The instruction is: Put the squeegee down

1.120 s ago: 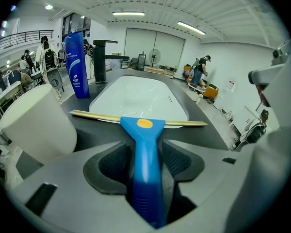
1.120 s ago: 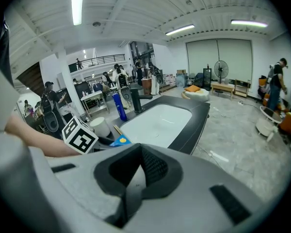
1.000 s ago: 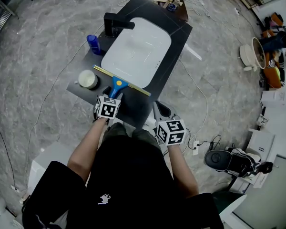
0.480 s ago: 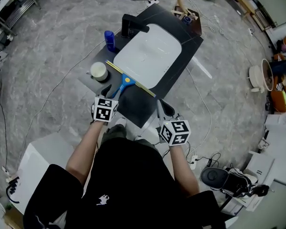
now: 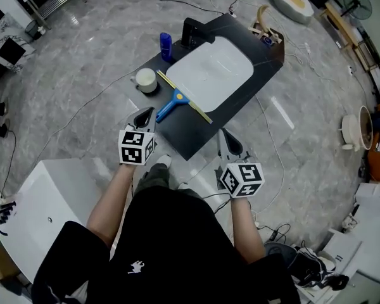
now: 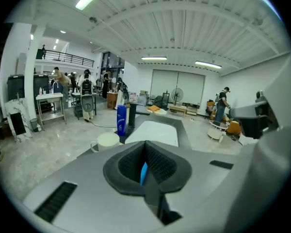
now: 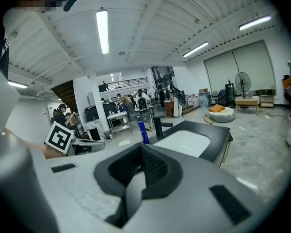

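The squeegee (image 5: 177, 100), with a blue handle and a long yellow-edged blade, lies flat on the black counter (image 5: 191, 137) along the near edge of the white basin (image 5: 214, 73). My left gripper (image 5: 144, 116) hangs a short way back from the handle, off the counter's near-left corner. Its jaws have just been closing and now stand shut with nothing between them. In the left gripper view (image 6: 145, 165) only a sliver of the blue handle (image 6: 143, 173) shows past the pads. My right gripper (image 5: 230, 142) is shut and empty beyond the counter's near-right edge (image 7: 140, 171).
A white mug (image 5: 145, 79), a blue bottle (image 5: 166, 45) and a black faucet (image 5: 196, 31) stand along the counter's left and far side. A white box (image 5: 44, 214) sits on the floor at the lower left. Cables cross the grey floor. People stand far off in the hall.
My left gripper has drawn back from the squeegee's handle and shut. Both grippers now sit farther from the counter. The squeegee stays lying by the basin.
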Tool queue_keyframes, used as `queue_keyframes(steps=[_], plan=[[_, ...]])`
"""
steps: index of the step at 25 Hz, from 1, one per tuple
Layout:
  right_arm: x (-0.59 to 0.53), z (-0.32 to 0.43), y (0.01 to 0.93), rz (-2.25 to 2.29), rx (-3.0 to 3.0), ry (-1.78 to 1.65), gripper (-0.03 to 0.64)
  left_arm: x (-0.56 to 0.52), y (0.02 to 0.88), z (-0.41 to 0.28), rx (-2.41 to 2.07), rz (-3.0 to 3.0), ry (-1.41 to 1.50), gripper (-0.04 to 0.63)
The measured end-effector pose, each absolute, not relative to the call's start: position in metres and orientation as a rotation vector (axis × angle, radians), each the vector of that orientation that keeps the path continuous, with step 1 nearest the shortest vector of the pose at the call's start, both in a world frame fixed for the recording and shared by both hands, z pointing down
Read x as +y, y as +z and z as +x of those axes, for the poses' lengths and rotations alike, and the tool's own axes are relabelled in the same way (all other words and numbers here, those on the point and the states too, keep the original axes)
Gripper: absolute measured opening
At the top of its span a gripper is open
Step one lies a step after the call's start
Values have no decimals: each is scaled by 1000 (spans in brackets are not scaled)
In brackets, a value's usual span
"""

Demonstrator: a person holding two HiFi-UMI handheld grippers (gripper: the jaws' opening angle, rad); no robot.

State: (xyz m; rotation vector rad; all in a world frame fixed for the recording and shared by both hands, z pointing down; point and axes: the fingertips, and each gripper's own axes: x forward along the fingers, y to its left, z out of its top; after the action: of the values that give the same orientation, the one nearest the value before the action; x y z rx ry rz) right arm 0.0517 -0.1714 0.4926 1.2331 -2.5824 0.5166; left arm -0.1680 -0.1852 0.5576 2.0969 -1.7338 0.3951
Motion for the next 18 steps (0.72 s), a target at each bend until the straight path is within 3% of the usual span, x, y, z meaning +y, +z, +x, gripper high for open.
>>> queue_keyframes(steps=[18], plan=[[-91,107,424,1159,-2774,392,2,-71,443,-94,-1952,2208,179,3]])
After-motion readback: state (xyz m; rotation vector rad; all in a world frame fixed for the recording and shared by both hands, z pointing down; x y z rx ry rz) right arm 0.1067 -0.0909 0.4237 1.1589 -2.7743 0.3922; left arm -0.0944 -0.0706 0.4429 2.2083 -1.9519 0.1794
